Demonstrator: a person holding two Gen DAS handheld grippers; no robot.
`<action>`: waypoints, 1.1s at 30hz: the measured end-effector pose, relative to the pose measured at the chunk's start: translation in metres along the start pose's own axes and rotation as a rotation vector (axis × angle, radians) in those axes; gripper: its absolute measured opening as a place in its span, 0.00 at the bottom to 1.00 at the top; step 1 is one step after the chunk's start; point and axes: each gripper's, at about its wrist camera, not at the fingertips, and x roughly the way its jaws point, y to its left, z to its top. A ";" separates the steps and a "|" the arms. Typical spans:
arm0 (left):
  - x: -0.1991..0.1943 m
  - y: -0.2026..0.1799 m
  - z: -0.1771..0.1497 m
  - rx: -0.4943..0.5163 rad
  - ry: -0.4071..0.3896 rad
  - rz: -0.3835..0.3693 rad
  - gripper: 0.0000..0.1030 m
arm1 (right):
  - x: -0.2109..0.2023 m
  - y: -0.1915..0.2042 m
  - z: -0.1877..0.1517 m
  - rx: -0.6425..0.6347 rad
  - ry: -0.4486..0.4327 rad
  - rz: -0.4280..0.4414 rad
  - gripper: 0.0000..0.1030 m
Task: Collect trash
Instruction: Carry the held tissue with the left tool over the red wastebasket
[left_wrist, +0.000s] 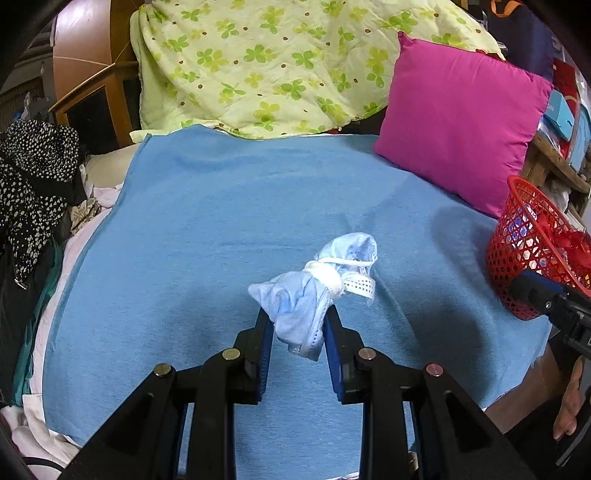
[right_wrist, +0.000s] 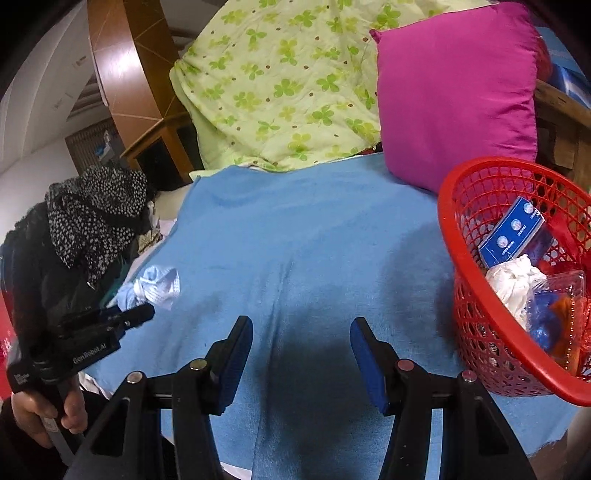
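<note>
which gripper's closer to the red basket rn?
Right. The right gripper hangs open over the blue blanket just beside the red basket. The left gripper, clamped on the crumpled face mask, sits farther across the blanket.

Blue blanket (left_wrist: 229, 221) covers the bed mid-frame. Green clover-print quilt (left_wrist: 266, 66) heaped at top, magenta pillow (left_wrist: 458, 122) upper right, wooden cabinet (left_wrist: 92, 92) upper left, spotted black garment (left_wrist: 33, 177) far left.

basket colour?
Red, an open mesh basket with trash inside; shows best in the right wrist view.
</note>
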 end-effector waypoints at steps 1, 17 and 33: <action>-0.001 -0.001 0.000 0.004 -0.002 -0.002 0.28 | -0.002 0.000 0.001 0.003 -0.011 0.004 0.57; -0.018 -0.006 0.007 0.023 -0.048 -0.016 0.27 | -0.011 0.011 -0.002 -0.027 -0.045 0.054 0.57; -0.024 -0.009 0.009 0.029 -0.065 -0.005 0.28 | -0.011 0.015 0.001 -0.043 -0.059 0.055 0.58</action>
